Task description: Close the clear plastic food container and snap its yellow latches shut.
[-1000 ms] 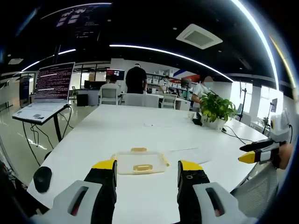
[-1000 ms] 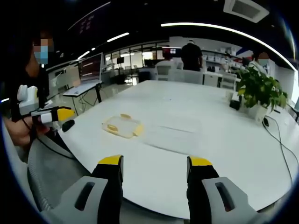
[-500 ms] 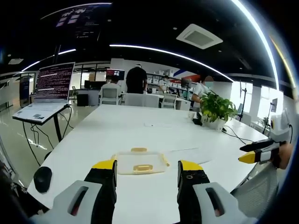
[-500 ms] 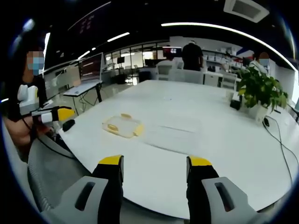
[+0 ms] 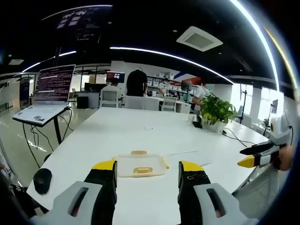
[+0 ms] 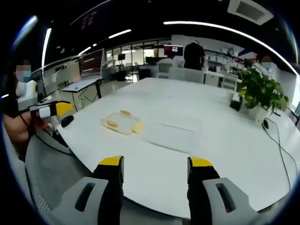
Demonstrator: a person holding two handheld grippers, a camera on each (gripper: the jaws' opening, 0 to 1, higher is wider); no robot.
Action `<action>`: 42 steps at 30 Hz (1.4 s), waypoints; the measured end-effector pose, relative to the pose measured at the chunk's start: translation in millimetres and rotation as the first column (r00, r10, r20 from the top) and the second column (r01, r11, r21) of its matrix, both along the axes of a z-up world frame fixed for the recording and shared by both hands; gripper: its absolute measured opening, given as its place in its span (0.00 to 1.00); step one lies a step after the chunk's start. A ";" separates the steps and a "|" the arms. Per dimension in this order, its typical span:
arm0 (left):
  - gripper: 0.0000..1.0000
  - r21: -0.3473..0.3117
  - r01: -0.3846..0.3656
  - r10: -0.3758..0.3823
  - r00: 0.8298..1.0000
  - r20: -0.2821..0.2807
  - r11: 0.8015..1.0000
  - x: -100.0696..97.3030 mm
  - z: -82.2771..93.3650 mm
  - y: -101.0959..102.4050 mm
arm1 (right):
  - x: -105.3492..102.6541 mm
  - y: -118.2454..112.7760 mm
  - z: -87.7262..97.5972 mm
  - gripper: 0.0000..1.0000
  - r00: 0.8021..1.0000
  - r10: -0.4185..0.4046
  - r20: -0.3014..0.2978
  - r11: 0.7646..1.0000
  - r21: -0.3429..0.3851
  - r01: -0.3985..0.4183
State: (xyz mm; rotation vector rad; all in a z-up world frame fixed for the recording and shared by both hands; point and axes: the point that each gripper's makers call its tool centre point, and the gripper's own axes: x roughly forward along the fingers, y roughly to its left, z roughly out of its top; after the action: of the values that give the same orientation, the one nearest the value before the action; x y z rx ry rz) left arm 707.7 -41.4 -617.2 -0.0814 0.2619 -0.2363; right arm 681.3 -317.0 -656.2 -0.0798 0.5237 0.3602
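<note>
Hovering wide open, left gripper (image 5: 147, 169), right gripper (image 6: 156, 165), both empty, container (image 5: 139, 165) untouched

Bare table (image 5: 140, 136) on every side of the container (image 5: 139, 165); approach unobstructed. Mouse (image 5: 42, 179) stands well apart at the table's edge. Plant (image 6: 262, 91) and cables (image 6: 276, 140) occupy the far side, well apart.

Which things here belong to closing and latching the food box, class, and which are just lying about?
For the job:
- clear container with yellow latches
- left gripper
- right gripper

Lying about:
- potted plant
- laptop on a stand
- black mouse
- cables
</note>
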 end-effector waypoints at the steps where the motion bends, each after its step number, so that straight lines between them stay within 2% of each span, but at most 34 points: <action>1: 0.47 -0.002 -0.001 0.001 1.000 0.002 1.000 -0.3 0.5 0.3 | -0.3 0.1 -0.6 0.52 1.000 0.000 -0.001 1.000 -0.005 0.000; 14: 0.49 -0.031 -0.002 0.003 1.000 0.024 1.000 -0.7 5.3 1.5 | -1.2 -0.1 -3.4 0.52 1.000 0.016 -0.006 0.998 -0.060 -0.016; 29: 0.49 -0.031 -0.019 0.019 1.000 0.022 0.999 -0.9 5.5 3.3 | -2.5 4.4 -1.4 0.52 0.999 0.045 -0.012 0.999 -0.028 -0.045; 32: 0.49 -0.039 -0.025 0.025 1.000 0.006 0.999 -1.2 3.4 4.9 | -2.5 7.0 -0.4 0.53 0.998 0.056 -0.008 0.998 -0.025 -0.056; 34: 0.50 -0.073 -0.027 0.026 1.000 -0.015 0.997 0.3 1.8 6.5 | -2.4 8.7 0.1 0.54 0.998 0.063 -0.009 0.998 -0.021 -0.063; 35: 0.51 -0.099 -0.021 0.017 0.999 -0.045 0.995 -0.2 -1.5 5.9 | -2.2 9.3 0.2 0.55 0.998 0.065 -0.016 0.998 -0.015 -0.066; 37: 0.52 -0.117 -0.017 0.011 0.999 -0.053 0.993 0.3 -1.4 7.4 | -1.5 9.2 0.7 0.56 0.998 0.063 -0.028 0.998 0.004 -0.063; 40: 0.52 -0.108 0.036 -0.045 0.995 -0.086 0.993 -1.0 -4.5 -1.8 | 1.1 12.0 0.7 0.56 0.996 0.071 -0.053 0.997 0.025 -0.069; 42: 0.52 -0.048 0.082 -0.086 0.993 -0.083 0.995 1.8 -4.3 -4.2 | 5.2 16.7 3.4 0.55 0.995 0.089 -0.052 0.996 0.031 -0.087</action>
State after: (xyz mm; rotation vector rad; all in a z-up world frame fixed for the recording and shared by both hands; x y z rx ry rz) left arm 709.5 -45.6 -621.5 -0.1249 0.3454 -0.3229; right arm 686.5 -300.3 -652.8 -0.0657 0.5683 0.4567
